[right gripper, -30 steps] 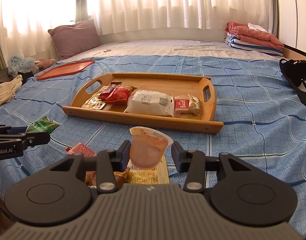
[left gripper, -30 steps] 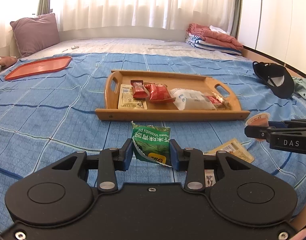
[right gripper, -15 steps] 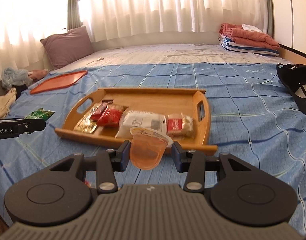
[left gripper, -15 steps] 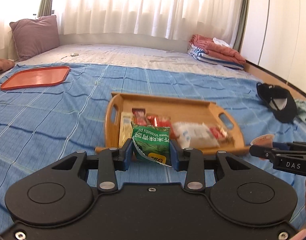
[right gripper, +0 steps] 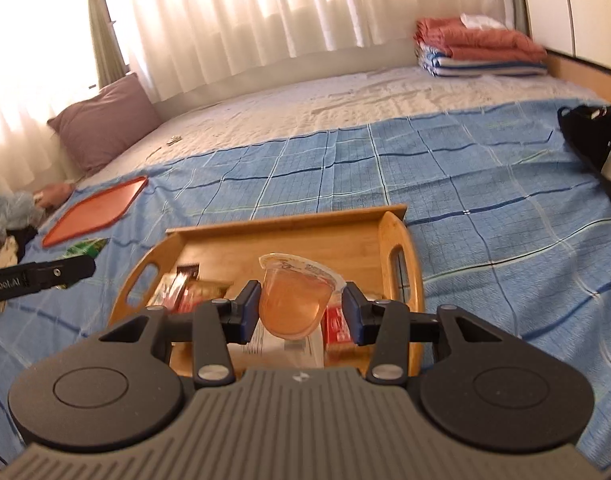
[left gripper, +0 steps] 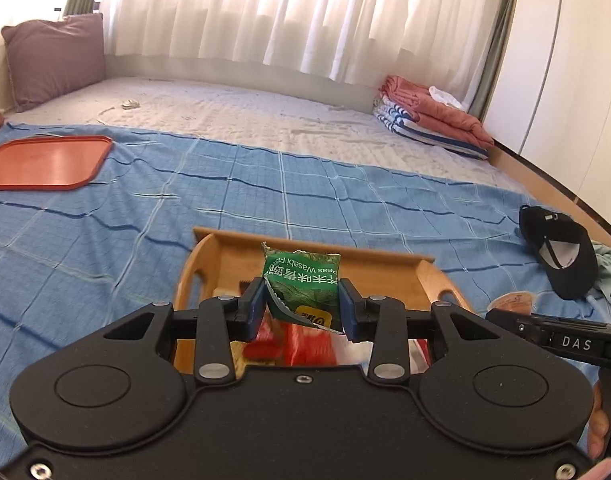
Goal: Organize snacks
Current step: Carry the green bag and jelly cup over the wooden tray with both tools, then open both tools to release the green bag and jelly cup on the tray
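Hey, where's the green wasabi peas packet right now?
The wasabi peas packet is clamped in the left gripper, held above the wooden tray, centre of the left wrist view.

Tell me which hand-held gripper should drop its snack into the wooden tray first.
Probably the right hand-held gripper. Its jelly cup hangs over the wooden tray, with bare wood just ahead. The left hand-held gripper holds the green wasabi pea packet above red packets already crowding that end.

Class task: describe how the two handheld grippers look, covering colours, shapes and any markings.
The left gripper has a smooth black body with two round discs, black linkage arms, silver rivets and blue-padded jaws. The right gripper matches, but its centre is ribbed grey with a small white logo. White lettering marks each one's side: "Robot.AI" left, "DAS" right.
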The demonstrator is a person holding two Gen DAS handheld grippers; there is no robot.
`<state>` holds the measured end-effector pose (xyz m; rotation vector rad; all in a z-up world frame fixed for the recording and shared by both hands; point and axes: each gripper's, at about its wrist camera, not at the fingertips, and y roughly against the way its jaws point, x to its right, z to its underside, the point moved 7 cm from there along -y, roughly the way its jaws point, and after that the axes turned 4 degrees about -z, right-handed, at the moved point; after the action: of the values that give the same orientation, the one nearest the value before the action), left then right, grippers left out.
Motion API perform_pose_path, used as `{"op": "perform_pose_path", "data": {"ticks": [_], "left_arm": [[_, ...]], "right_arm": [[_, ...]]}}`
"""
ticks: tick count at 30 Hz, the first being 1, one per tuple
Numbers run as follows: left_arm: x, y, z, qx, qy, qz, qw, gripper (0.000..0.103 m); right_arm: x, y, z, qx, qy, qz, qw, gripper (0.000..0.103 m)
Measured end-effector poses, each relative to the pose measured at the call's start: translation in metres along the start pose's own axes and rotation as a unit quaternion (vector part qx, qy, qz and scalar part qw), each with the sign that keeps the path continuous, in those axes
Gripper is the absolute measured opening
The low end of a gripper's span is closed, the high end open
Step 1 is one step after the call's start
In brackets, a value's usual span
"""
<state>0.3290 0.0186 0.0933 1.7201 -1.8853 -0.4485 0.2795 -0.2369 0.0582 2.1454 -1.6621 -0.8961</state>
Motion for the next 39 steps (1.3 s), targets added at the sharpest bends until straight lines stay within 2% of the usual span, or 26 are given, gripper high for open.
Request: {"op": "perform_pose_path", "data": {"ticks": [8,18,28,39], "left_arm": [[0.005,-0.081,-0.011,-0.041,0.004,-0.007,0.9991,0.036],[0.015,-0.156,-0.004,-0.078,-0.004,-0.008,0.9969,0.036],[0.008,-0.191,0.019,-0.107,-0.019,-0.026,0.9938,0.036],[0.008,-0.197,0.030,-0.113,-0.024,-0.030,0.9928,0.037]], "right_arm": [[0.013,-0.056,-0.020,-0.017,-0.014,0.022,1.000,0.048],[0.019,-0.122,-0.008,-0.067,0.000,0.034,0.997,0.048],[0.019,-0.151,0.004,-0.079,0.002,0.017,0.997,0.048],[0.018,-0.156,0.008,-0.081,0.010,0.017,0.997,0.048]]}}
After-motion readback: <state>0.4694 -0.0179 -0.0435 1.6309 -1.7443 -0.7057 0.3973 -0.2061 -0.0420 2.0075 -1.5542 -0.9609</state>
